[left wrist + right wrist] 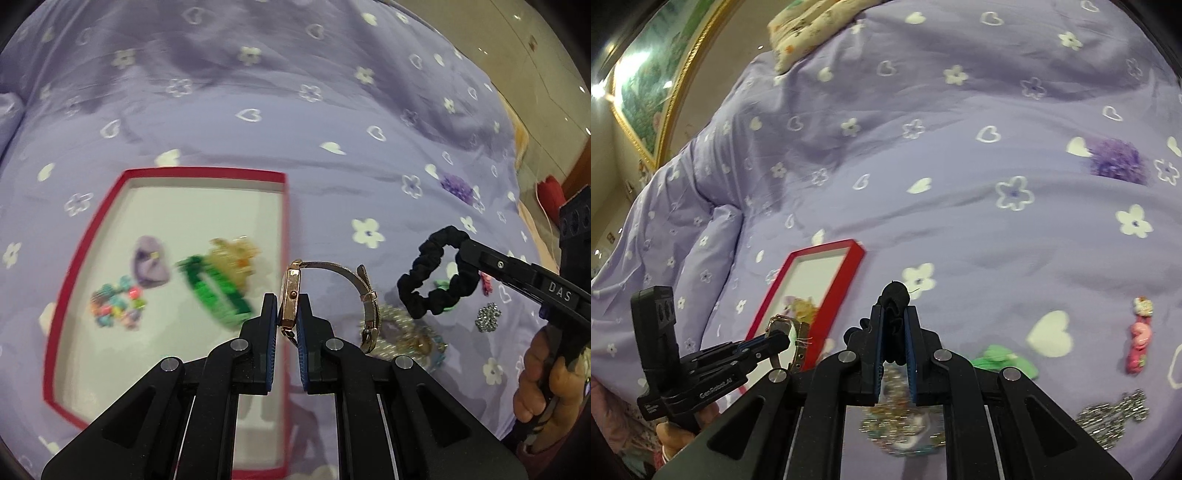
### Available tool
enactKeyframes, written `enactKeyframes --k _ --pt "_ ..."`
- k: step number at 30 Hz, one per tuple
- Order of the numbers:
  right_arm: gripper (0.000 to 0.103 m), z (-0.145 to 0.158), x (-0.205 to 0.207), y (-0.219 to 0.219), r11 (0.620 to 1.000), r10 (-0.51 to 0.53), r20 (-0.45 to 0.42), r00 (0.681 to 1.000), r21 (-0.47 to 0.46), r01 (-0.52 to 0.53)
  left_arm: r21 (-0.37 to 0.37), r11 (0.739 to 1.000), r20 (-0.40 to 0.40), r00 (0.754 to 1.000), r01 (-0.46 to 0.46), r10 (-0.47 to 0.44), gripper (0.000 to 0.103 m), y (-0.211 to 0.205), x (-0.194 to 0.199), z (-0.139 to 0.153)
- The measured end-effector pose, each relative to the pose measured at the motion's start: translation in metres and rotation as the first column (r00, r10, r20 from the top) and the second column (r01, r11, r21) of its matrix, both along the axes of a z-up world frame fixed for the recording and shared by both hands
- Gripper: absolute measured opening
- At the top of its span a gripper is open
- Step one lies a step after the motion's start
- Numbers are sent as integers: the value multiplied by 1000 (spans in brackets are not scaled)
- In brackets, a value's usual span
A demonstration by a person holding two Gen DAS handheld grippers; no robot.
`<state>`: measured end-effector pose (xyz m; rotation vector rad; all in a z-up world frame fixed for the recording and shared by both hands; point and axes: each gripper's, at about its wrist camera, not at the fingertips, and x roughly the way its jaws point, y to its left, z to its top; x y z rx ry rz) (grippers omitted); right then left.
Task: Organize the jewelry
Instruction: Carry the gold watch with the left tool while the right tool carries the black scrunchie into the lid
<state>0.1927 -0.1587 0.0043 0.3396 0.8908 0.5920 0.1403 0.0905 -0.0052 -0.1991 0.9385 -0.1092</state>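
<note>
My left gripper [290, 299] is shut on a rose-gold wristwatch [291, 295], held edge-on above the right rim of the red box [285, 221]; its mesh strap [364, 295] hangs to the right. My right gripper [894, 312] is shut on a black scrunchie [894, 295], held above the bed; the scrunchie also shows in the left wrist view [436, 273]. The red box with a white floor [827, 284] holds a green bracelet [214, 291], an amber claw clip [232, 258], a purple piece [149, 264] and small coloured beads [116, 304].
A lilac bedspread [295, 110] with hearts and flowers lies under everything. Loose on it are a purple pompom [1117, 158], a pink clip [1139, 336], a green piece [1004, 360], a silver brooch [1112, 415] and a beaded heap [905, 428]. Floor lies past the bed's right edge [546, 74].
</note>
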Motion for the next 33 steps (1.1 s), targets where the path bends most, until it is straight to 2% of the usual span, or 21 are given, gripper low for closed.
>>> enactKeyframes --k 12,23,29,33 --pt "10 -2 -20 65 994 100 -8 995 49 -99 -24 984 -21 984 -177 176 9 82 -34 -14" --pt "10 -12 -29 123 981 189 -17 982 47 -188 -30 969 -44 968 -247 246 9 119 -45 -26" --pt "10 -22 -22 147 980 197 -17 980 18 -197 -28 966 -64 964 -259 256 9 126 -36 -36" --pt "10 -35 -18 162 979 195 -22 981 -64 -196 -21 966 -84 963 -258 256 9 128 -27 -44"
